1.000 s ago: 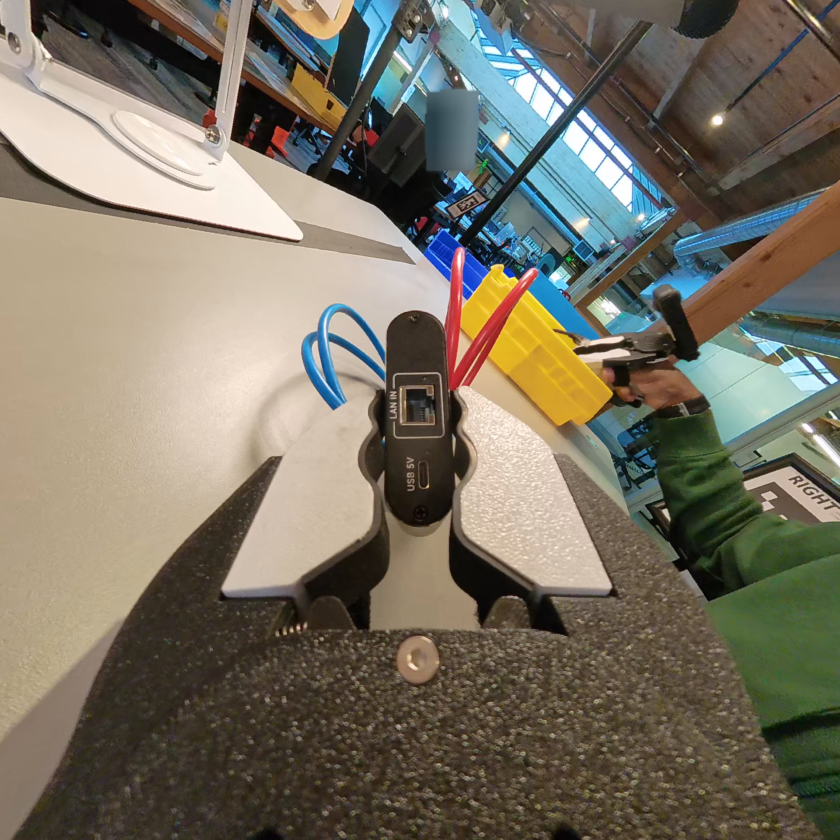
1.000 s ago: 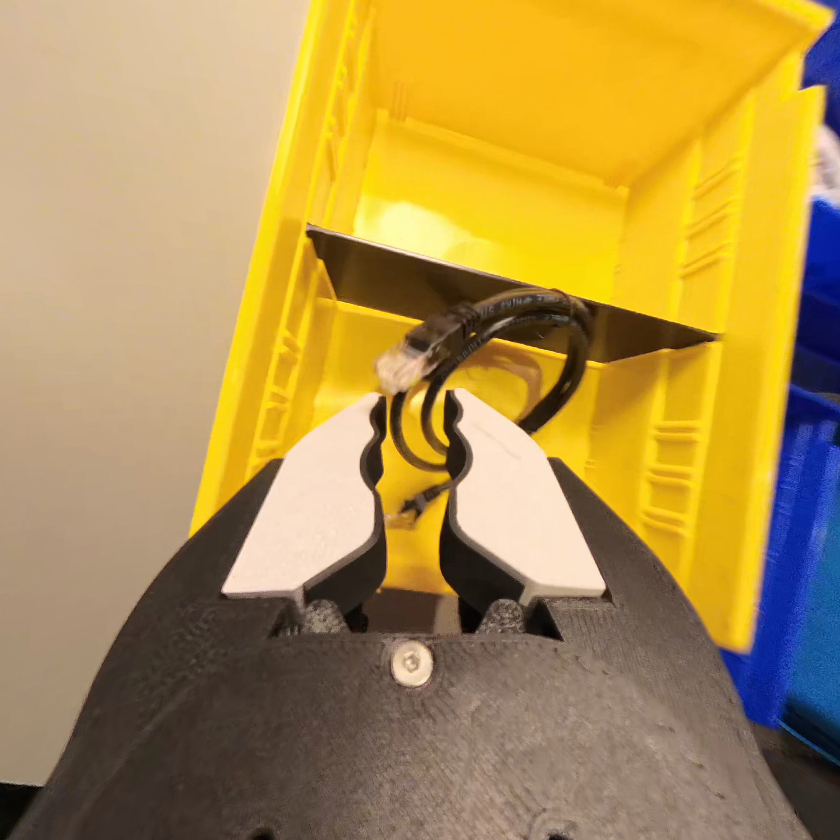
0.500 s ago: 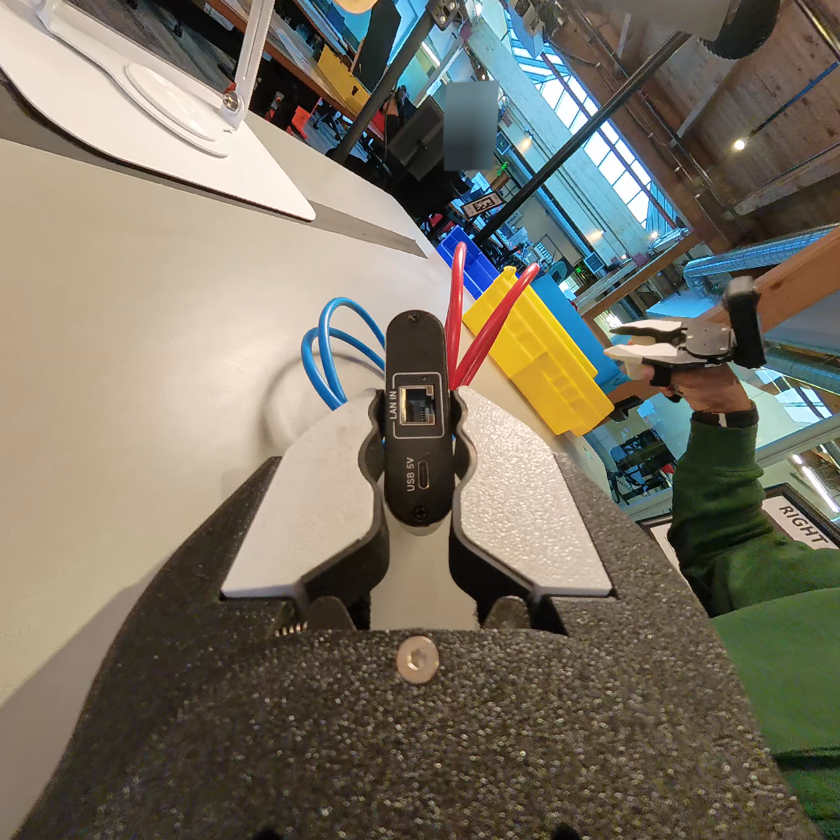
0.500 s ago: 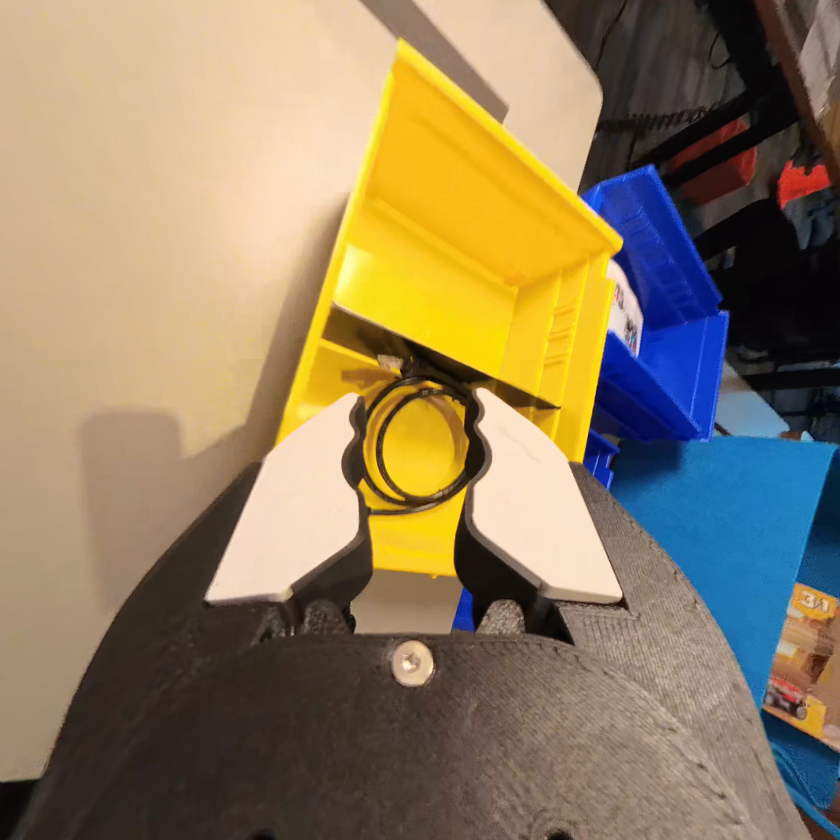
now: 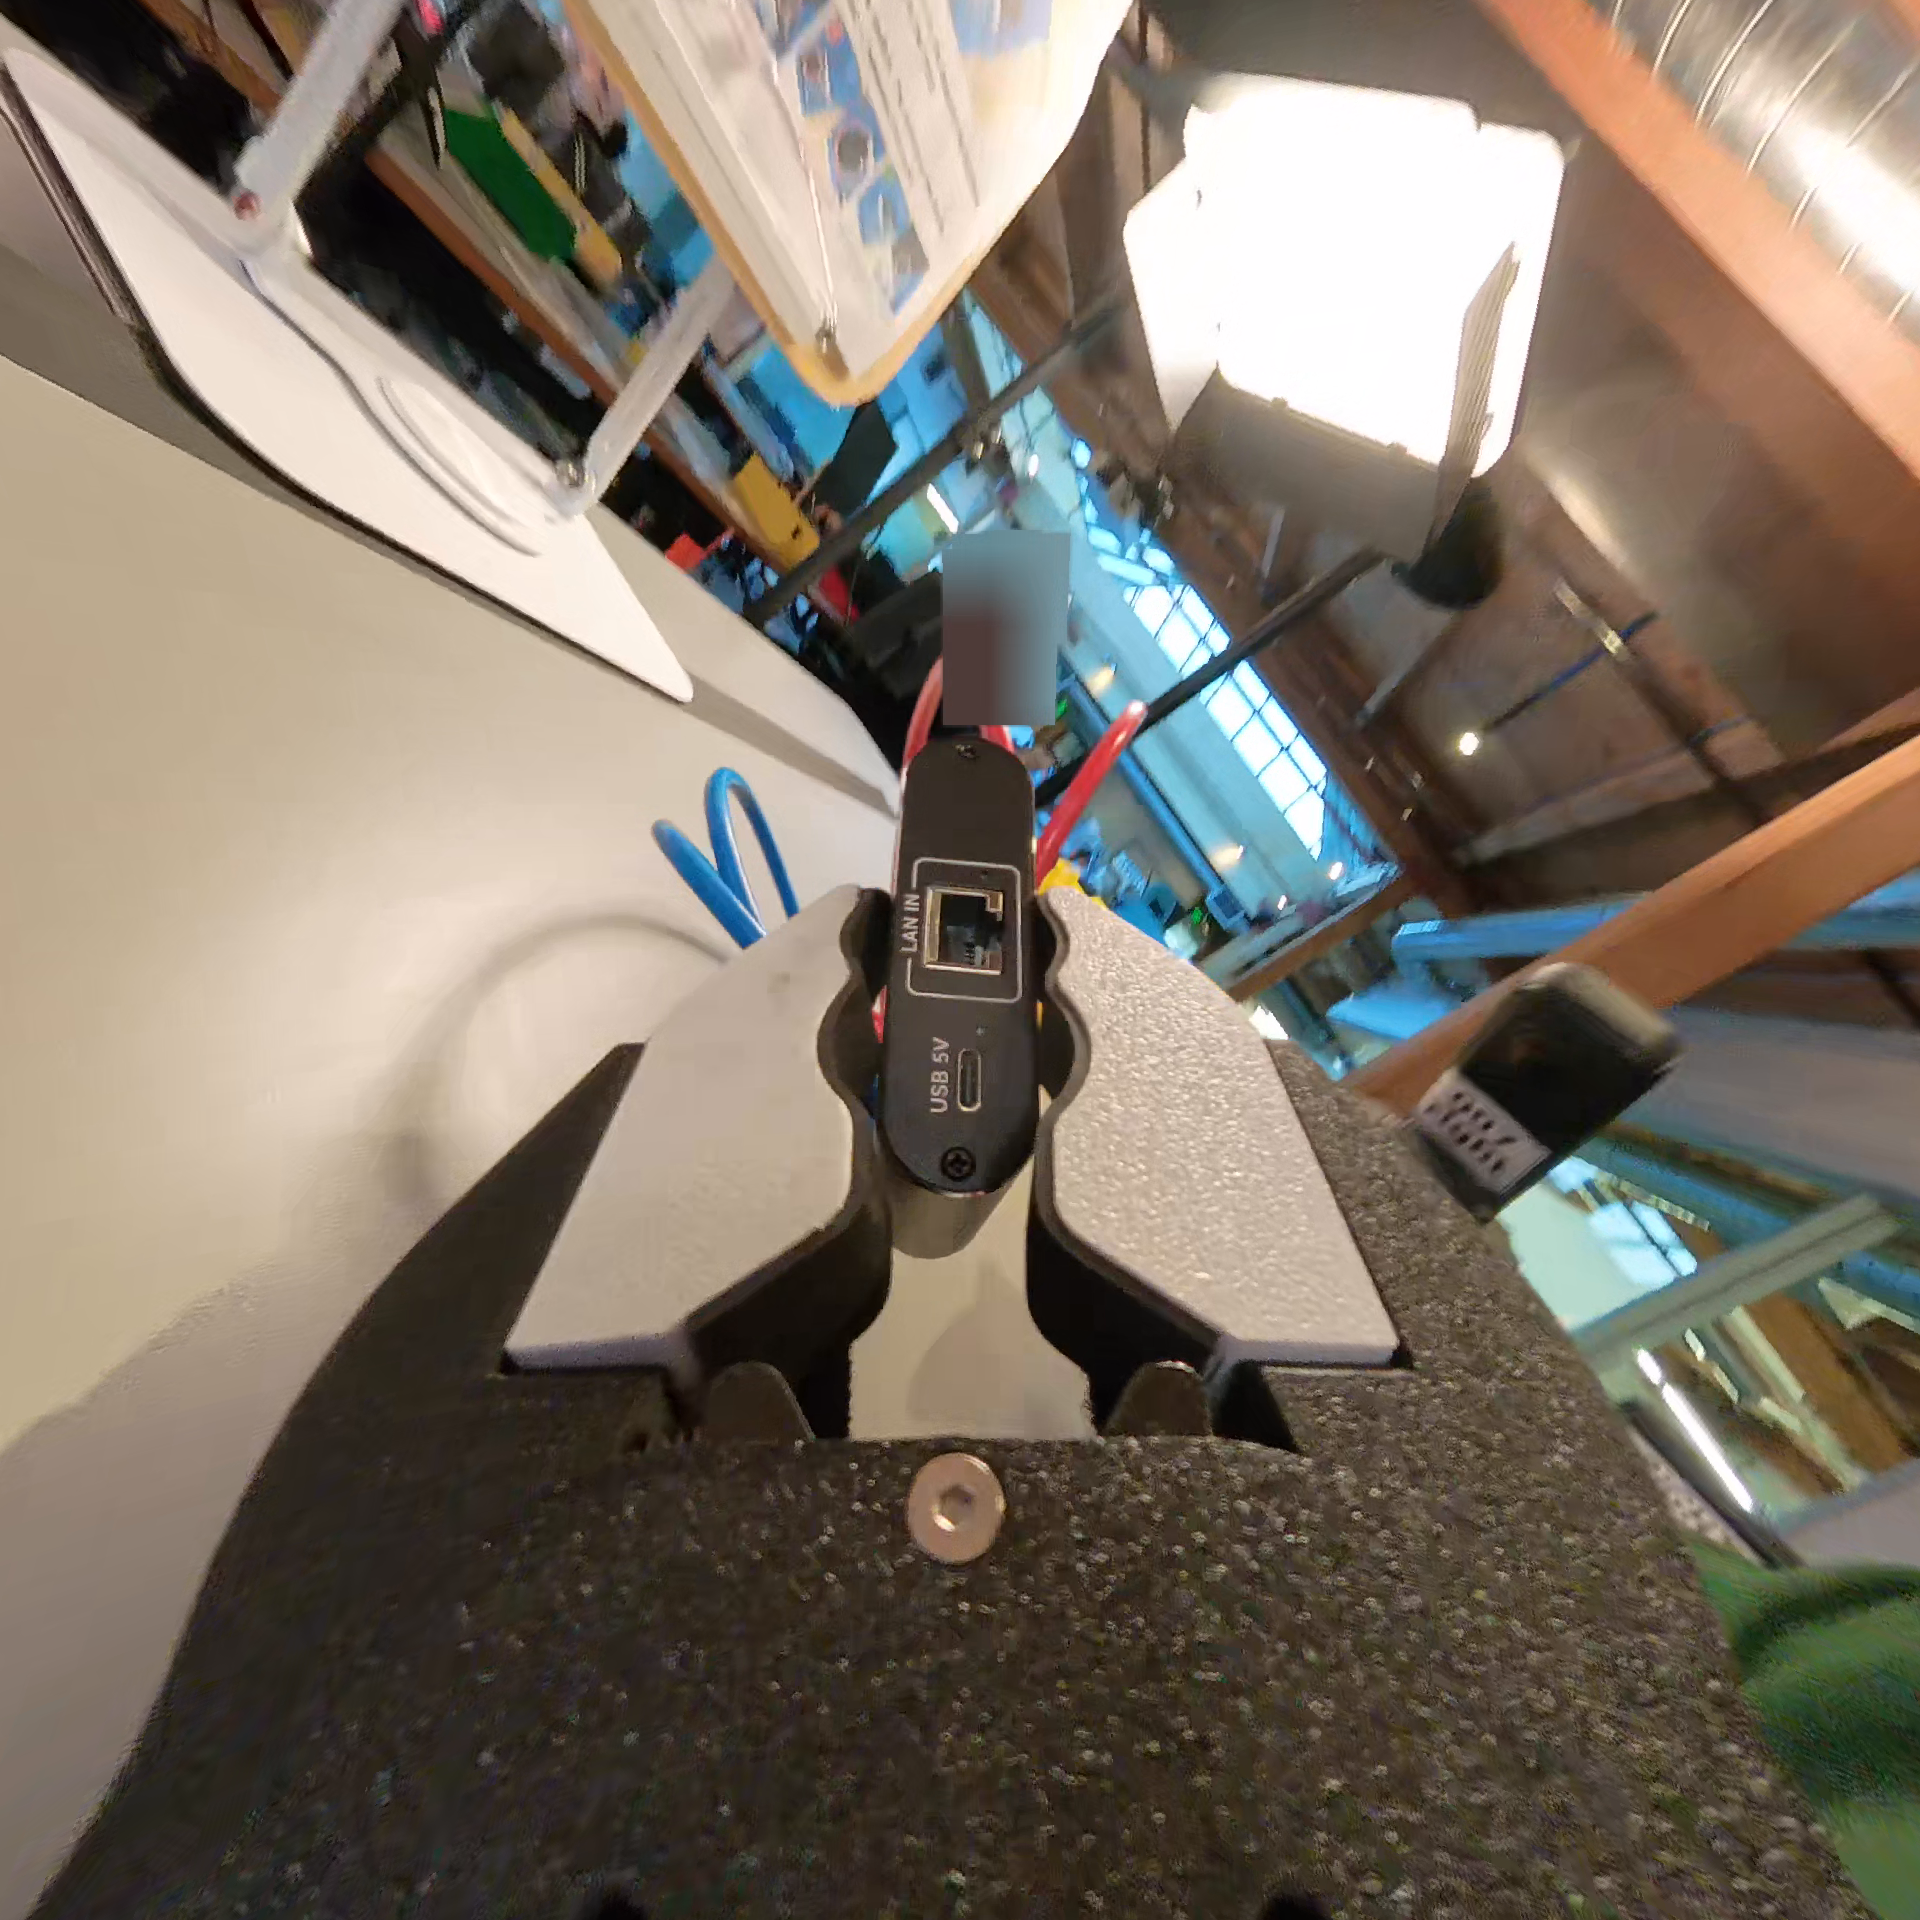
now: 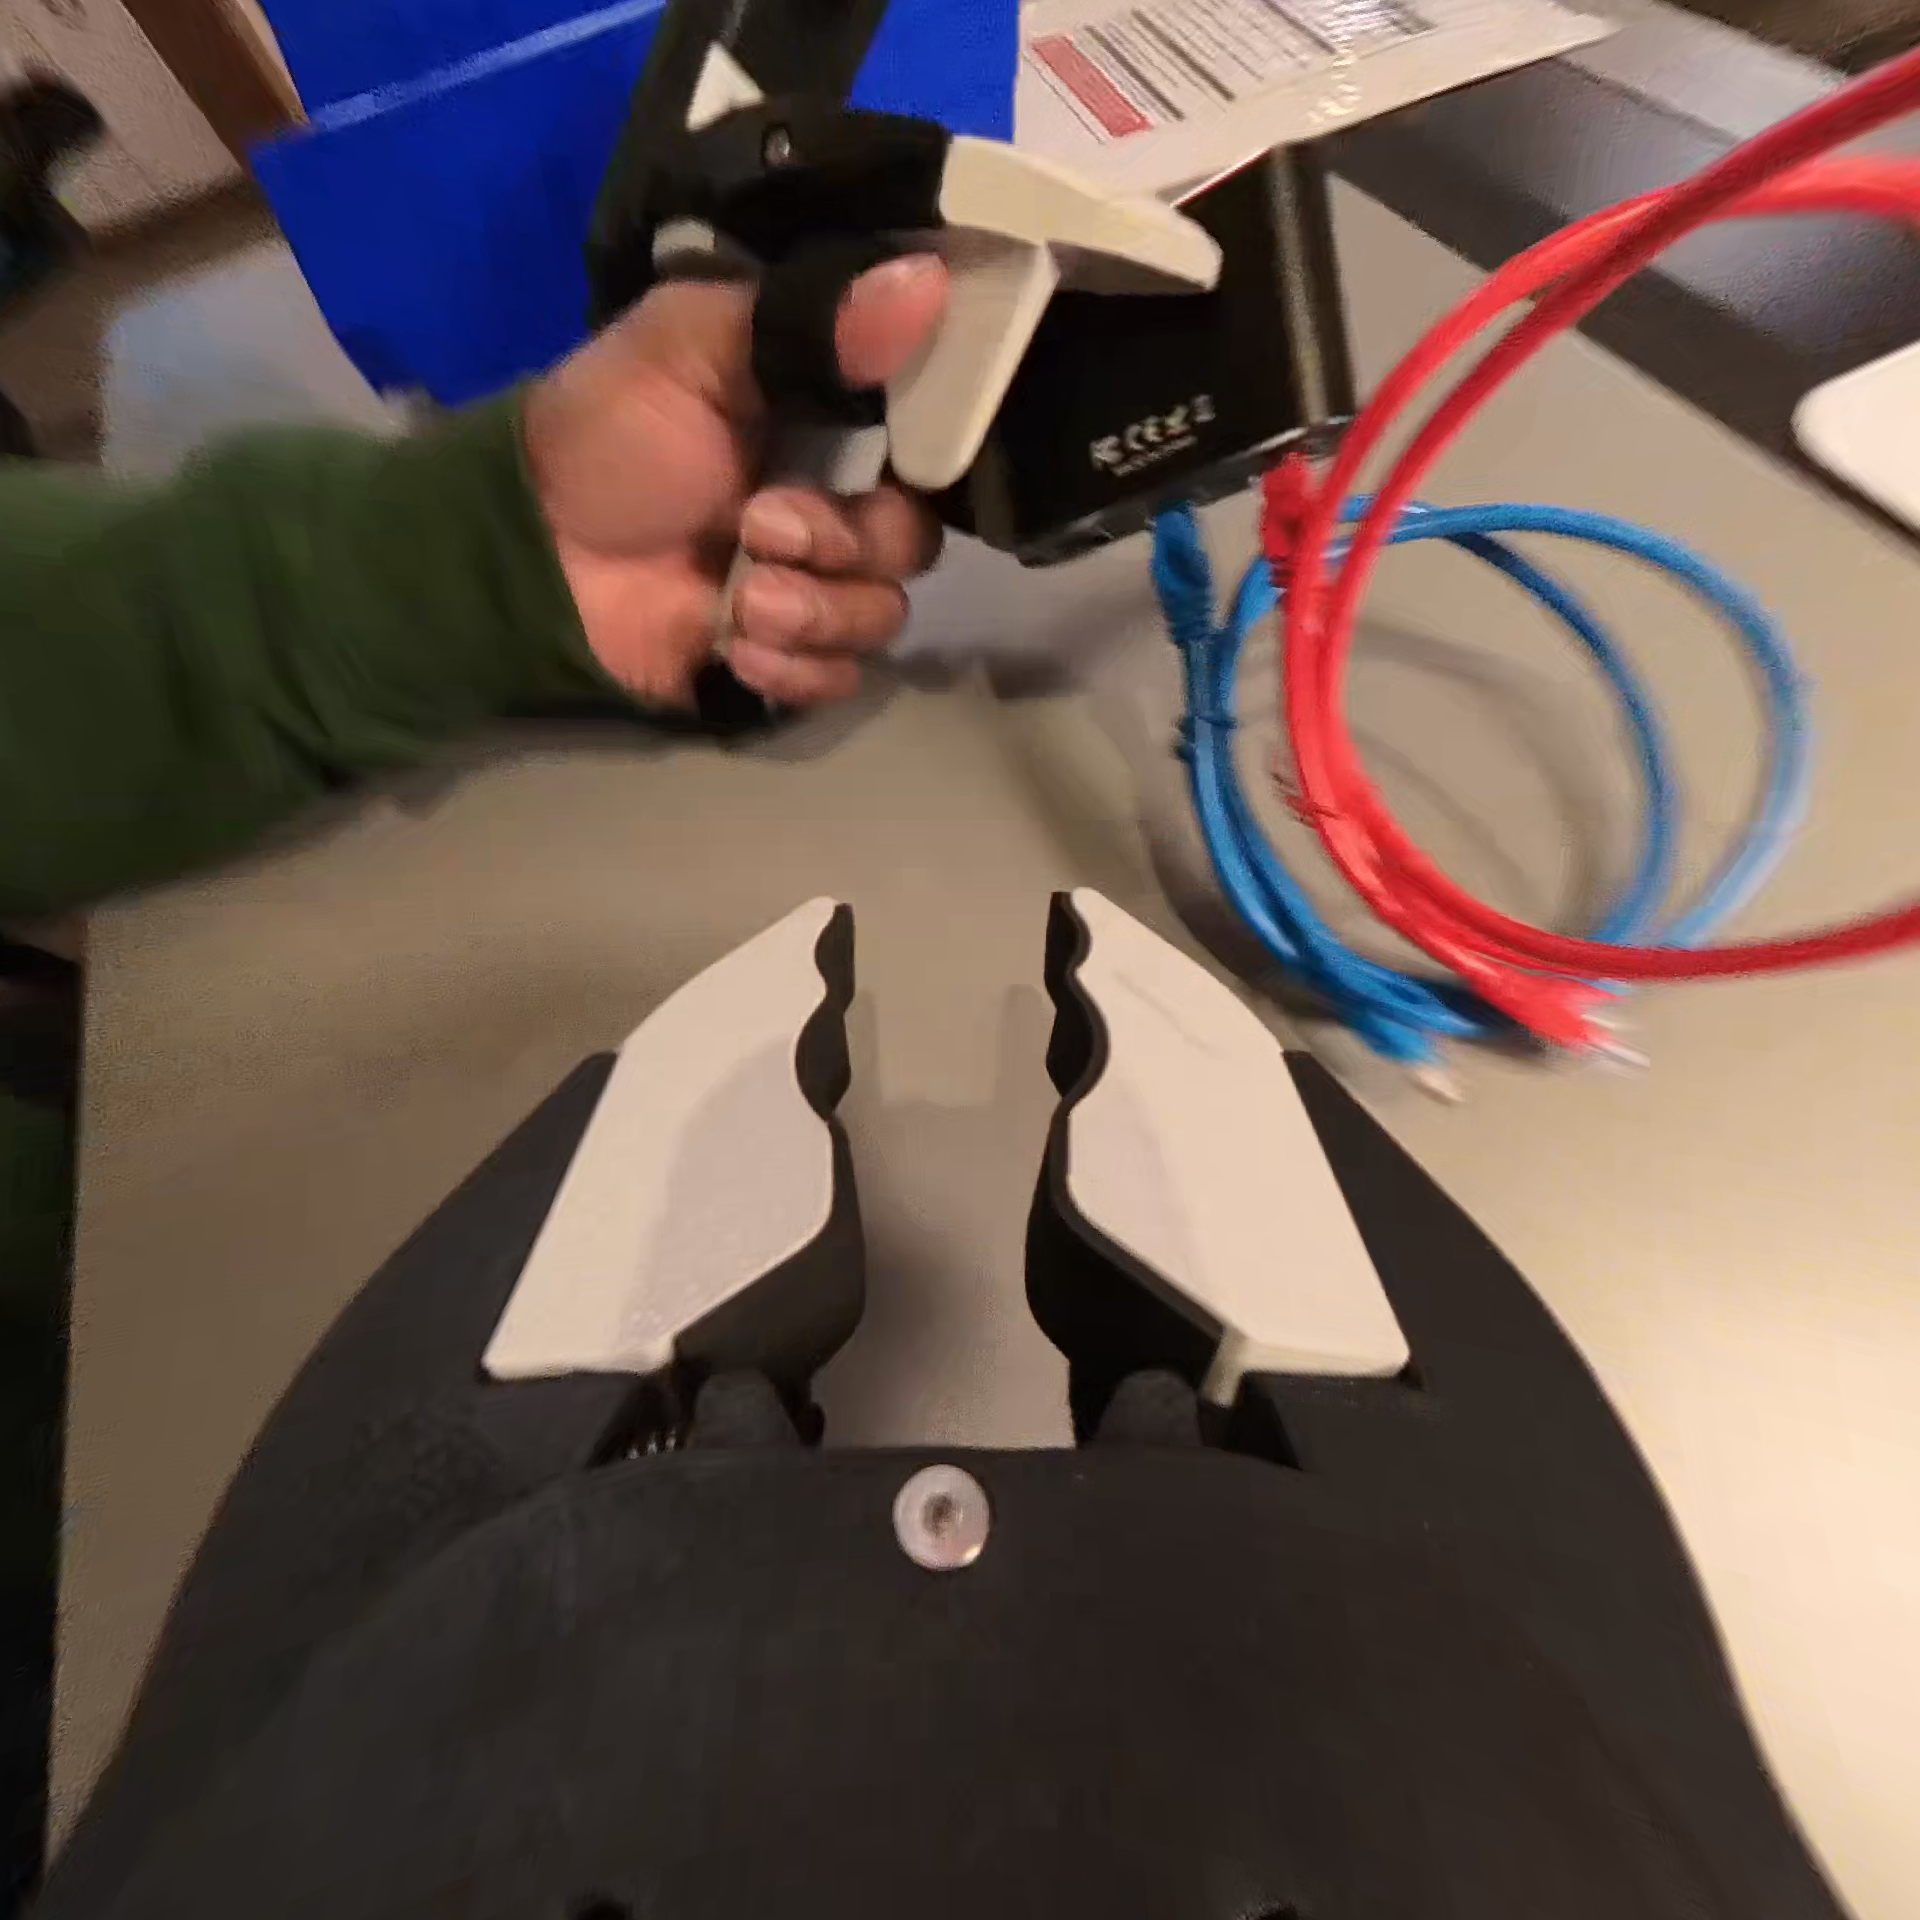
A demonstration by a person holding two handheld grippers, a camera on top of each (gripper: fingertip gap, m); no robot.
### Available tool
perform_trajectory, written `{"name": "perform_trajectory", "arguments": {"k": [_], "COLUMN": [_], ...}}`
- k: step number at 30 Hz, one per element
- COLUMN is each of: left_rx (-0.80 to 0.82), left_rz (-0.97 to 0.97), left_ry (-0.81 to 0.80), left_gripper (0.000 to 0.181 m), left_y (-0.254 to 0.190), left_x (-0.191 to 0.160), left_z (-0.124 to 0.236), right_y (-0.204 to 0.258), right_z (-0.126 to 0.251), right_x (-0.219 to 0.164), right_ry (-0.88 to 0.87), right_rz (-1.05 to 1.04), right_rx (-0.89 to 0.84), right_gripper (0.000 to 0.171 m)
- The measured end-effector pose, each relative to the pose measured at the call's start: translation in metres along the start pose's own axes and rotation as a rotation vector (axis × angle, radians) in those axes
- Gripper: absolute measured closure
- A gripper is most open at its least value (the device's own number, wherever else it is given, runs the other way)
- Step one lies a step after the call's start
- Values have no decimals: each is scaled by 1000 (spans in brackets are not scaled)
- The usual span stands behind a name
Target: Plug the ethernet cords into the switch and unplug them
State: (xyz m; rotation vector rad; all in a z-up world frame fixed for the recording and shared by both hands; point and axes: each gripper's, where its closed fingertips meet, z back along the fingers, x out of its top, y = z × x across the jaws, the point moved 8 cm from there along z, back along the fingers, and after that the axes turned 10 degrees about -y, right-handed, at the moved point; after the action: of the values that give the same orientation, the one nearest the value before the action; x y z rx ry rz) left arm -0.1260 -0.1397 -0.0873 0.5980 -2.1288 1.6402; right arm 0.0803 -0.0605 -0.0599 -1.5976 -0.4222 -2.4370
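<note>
My left gripper (image 5: 954,925) is shut on the black switch (image 5: 964,997), held end-on above the table; it also shows in the right wrist view (image 6: 1122,436). A red cord (image 6: 1351,665) and a blue cord (image 6: 1226,727) hang plugged into the switch's far side, their loops over the table; both show behind the switch in the left wrist view, red (image 5: 1091,769) and blue (image 5: 727,862). My right gripper (image 6: 948,945) is open and empty above the grey table (image 6: 623,987), below and short of the switch.
A blue bin (image 6: 447,197) stands behind the left hand. A white stand base (image 5: 416,457) sits at the table's far left, with a white panel (image 5: 862,156) above it. A white sheet (image 6: 1247,73) lies at the table's back. My right fingertips sit around 15 cm from my left ones.
My right gripper has left the yellow bin and the black cord in it and swung toward the switch, empty. My left gripper has tilted upward, still gripping the switch.
</note>
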Motion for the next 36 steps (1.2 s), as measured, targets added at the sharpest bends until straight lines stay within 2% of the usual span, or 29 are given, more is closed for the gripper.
{"name": "perform_trajectory", "arguments": {"k": [3, 6, 11, 15, 17, 22, 29, 33, 36], "left_rx": [-39, -111, -241, -291, -298, -299, -327, -328, -347], "left_rz": [29, 84, 190, 223, 226, 188, 76, 1, 10], "left_ry": [-114, -199, -254, -238, -206, -75, 100, 217, 273], "left_gripper": [155, 155, 155, 155, 155, 155, 153, 152, 151], "left_y": [-3, -9, -21, -26, -26, -26, -33, -34, -34], "left_x": [2, 4, -7, -25, -30, -38, -41, -42, -43], "left_z": [4, 6, 4, -2, -5, -12, -18, -19, -19], "right_y": [-2, -11, -20, -27, -31, -43, -58, -62, -65], "right_z": [-45, -64, -66, -53, -46, -33, -20, -16, -14], "right_x": [1, 4, 3, 6, 5, 3, 2, 2, 2], "right_ry": [-97, -206, -417, -549, -569, -612, -652, -653, -638], "right_rz": [-182, -364, -504, -487, -464, -454, -464, -430, -423], "right_rx": [28, 56, 141, 149, 127, 105, 175, 233, 286], "right_gripper": [135, 131, 125, 133, 140, 145, 142, 153, 154]}}
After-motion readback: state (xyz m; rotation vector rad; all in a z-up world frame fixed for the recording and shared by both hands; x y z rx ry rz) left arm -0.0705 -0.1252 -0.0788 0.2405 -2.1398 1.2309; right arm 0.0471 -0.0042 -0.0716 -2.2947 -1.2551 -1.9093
